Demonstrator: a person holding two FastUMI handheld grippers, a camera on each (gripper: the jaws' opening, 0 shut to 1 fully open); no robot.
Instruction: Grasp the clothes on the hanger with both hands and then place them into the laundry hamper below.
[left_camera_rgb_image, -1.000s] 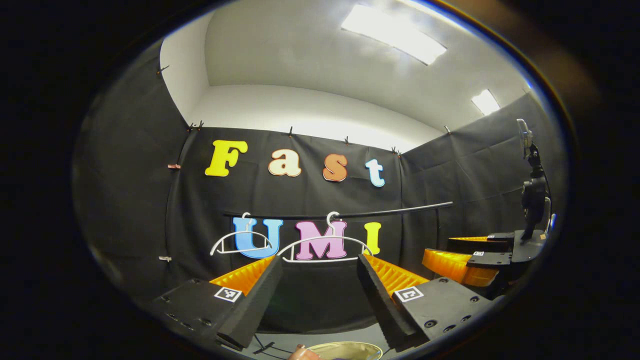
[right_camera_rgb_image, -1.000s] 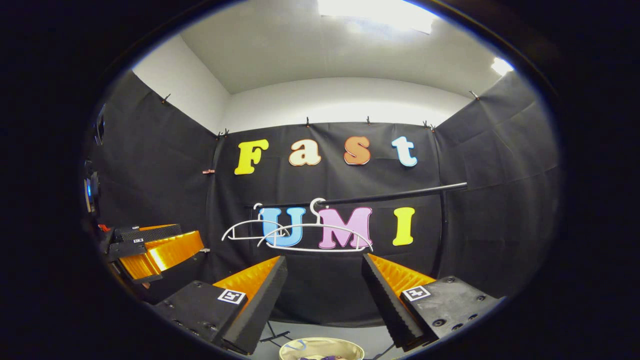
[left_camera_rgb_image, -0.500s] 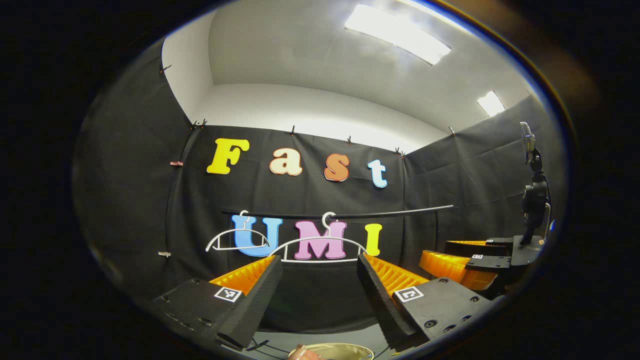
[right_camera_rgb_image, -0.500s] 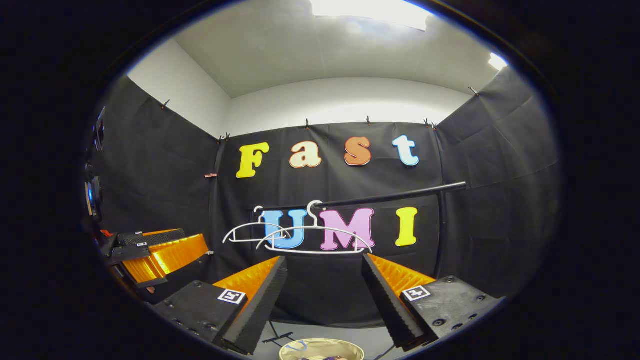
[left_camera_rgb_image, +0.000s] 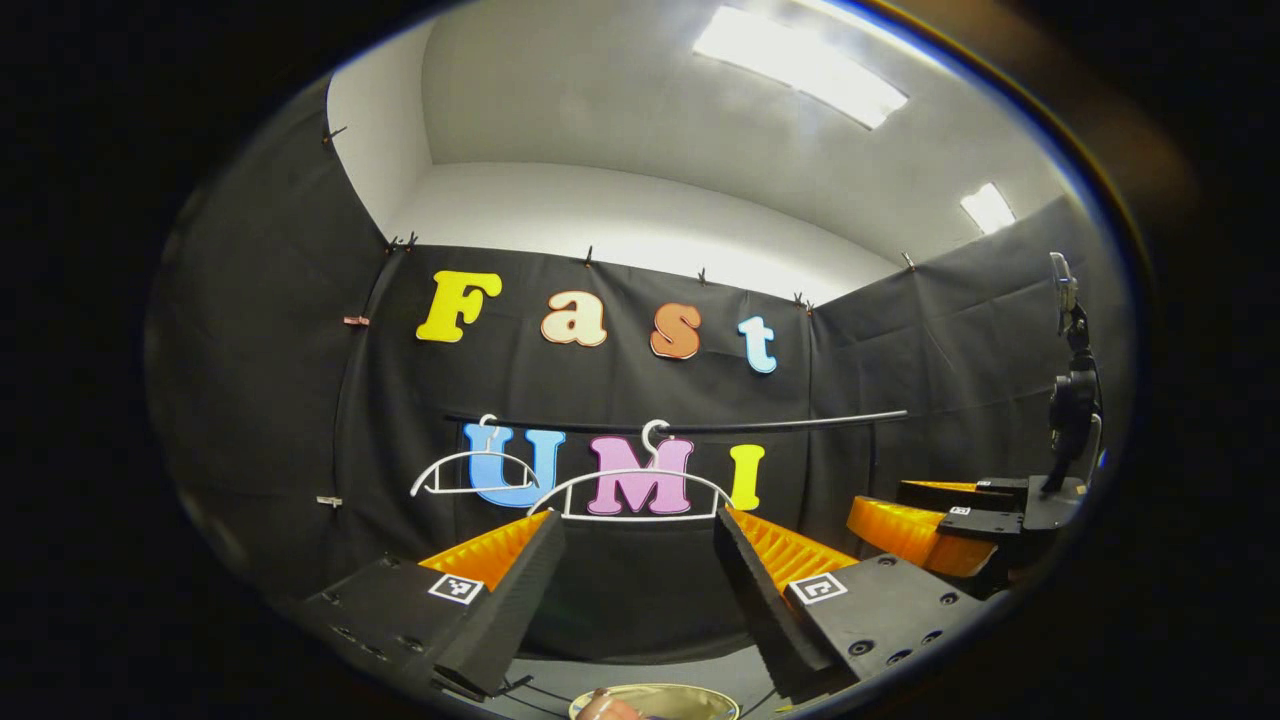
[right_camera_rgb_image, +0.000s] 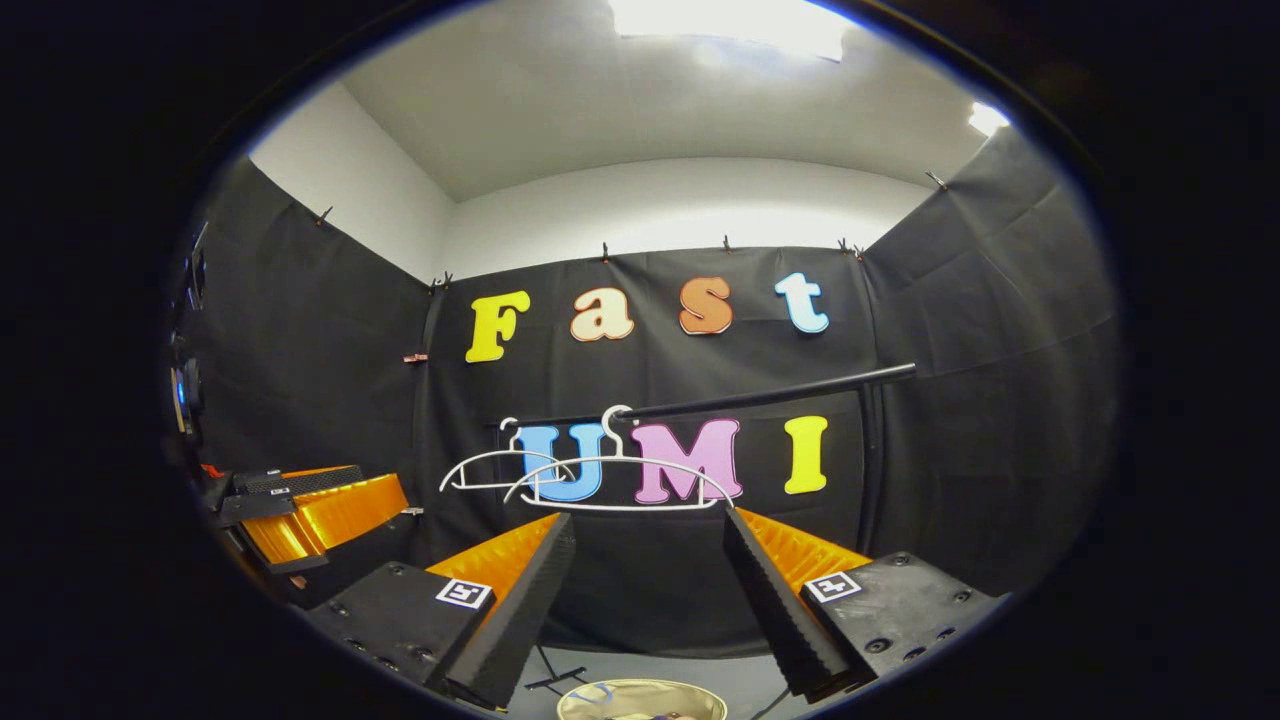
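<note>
Two thin white hangers (left_camera_rgb_image: 640, 473) hooked side by side on a long, round black rail (left_camera_rgb_image: 780, 425). Curved like bows, smooth and skinny like wire, one a little behind the other.

Far below the rail, a round hamper (left_camera_rgb_image: 700, 692) with a smooth tan rim, standing on a flat grey floor (right_camera_rgb_image: 690, 670). Inside the rim, a small soft pink lump (left_camera_rgb_image: 605, 708), most likely the clothes, though too little of it in sight to be sure.

Left gripper (left_camera_rgb_image: 637, 520) held up under the rail, pointing at the hangers. Claw spread wide, nothing between the two fingers. Fingers shaped like long wedges, with bumpy zigzag ridges on the inner sides and blocky backs with small screws and a square sticker each.

Right gripper (right_camera_rgb_image: 648, 518) the same: under the rail, claw wide apart, holding nothing, touching nothing.

Left gripper view: the right gripper off to the right of the rail, plus a dark stand (left_camera_rgb_image: 1068, 400) with a little round top behind it, and two bright long lights on the white ceiling.

Right gripper view: the left gripper off to the left of the rail, lower than the hangers, and small blue and purple bits inside the hamper.
</note>
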